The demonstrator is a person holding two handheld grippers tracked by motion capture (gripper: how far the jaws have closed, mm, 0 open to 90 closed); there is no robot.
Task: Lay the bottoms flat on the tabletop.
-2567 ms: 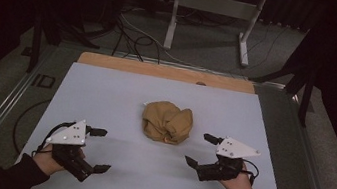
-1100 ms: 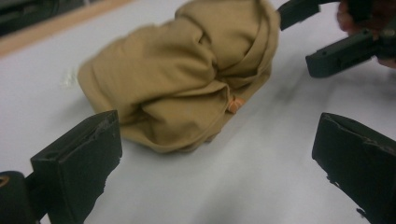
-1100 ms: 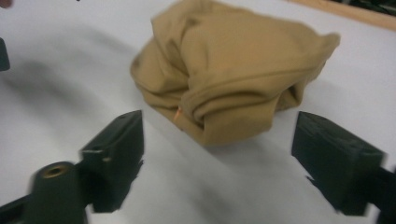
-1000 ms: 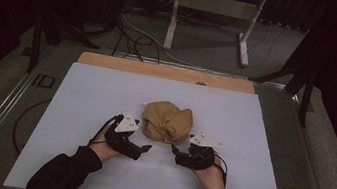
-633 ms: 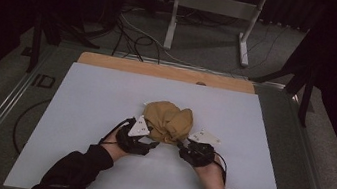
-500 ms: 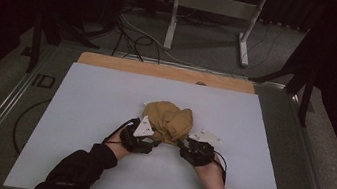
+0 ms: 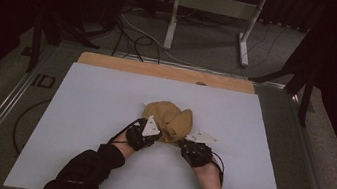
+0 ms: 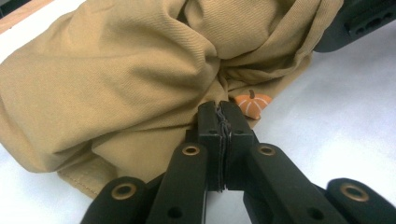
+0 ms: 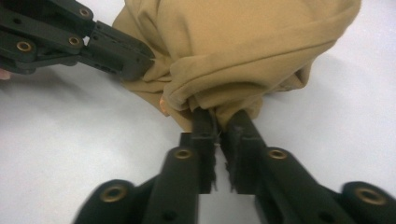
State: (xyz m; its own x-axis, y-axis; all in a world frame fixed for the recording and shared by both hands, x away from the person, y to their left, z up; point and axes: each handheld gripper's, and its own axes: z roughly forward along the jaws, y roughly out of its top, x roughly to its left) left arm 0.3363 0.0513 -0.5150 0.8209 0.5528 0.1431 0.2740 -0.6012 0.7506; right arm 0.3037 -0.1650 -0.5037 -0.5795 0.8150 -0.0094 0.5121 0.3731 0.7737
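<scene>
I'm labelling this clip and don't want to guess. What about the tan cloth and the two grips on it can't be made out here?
- Garment type: the tan cloth lies bunched, folds hiding its shape.
- Pumpkin print: lower edge tucked under a fold, left gripper view.
- Left gripper: jaws have just closed; how much cloth is pinched is hidden.
- Right gripper: tips buried under the hem.
- High view: both jaw tips too small.

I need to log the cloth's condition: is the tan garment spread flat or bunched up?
Bunched up. The tan garment sits as a creased heap mid-table, folds overlapping, a small pumpkin print peeking from underneath.
</scene>
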